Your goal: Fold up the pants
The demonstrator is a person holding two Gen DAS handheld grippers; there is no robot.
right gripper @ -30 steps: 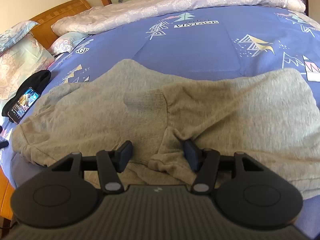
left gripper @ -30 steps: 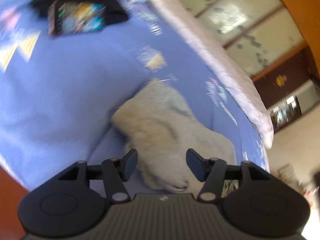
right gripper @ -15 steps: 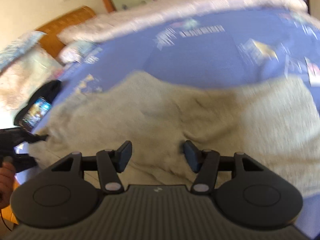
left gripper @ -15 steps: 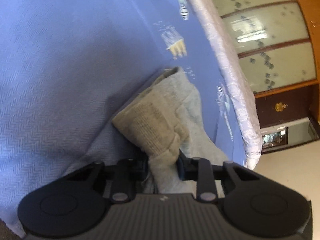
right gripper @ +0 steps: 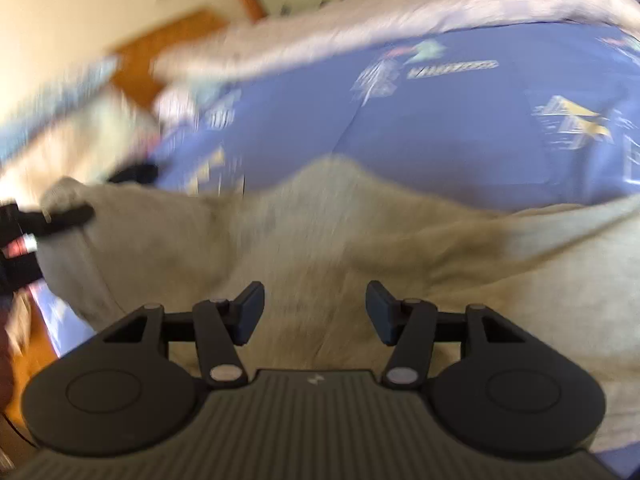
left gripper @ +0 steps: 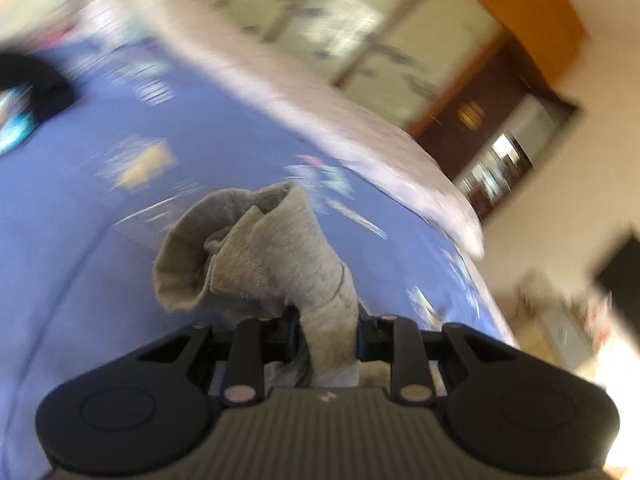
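Observation:
The grey pants [right gripper: 320,232] lie spread across the blue patterned bedcover [right gripper: 440,120]. My left gripper [left gripper: 328,332] is shut on one leg's ribbed cuff [left gripper: 280,256], which stands bunched up from the jaws, lifted above the cover. In the right wrist view the left gripper [right gripper: 60,216] shows at the far left, holding that raised end. My right gripper [right gripper: 314,312] hangs open just over the middle of the pants. Its pads are apart and clamp no fabric. Both views are blurred by motion.
A black item [left gripper: 36,80] with a lit phone [left gripper: 12,128] lies at the cover's left. A pale quilt [right gripper: 400,12] runs along the far side of the bed. Pillows [right gripper: 80,120] and a wooden headboard [right gripper: 160,52] are at the left. The bed edge [left gripper: 472,280] drops to the floor.
My left gripper closed on the pants cuff, then lifted and carried it off the bedcover while rolling. The right gripper stayed open and rose slightly over the pants.

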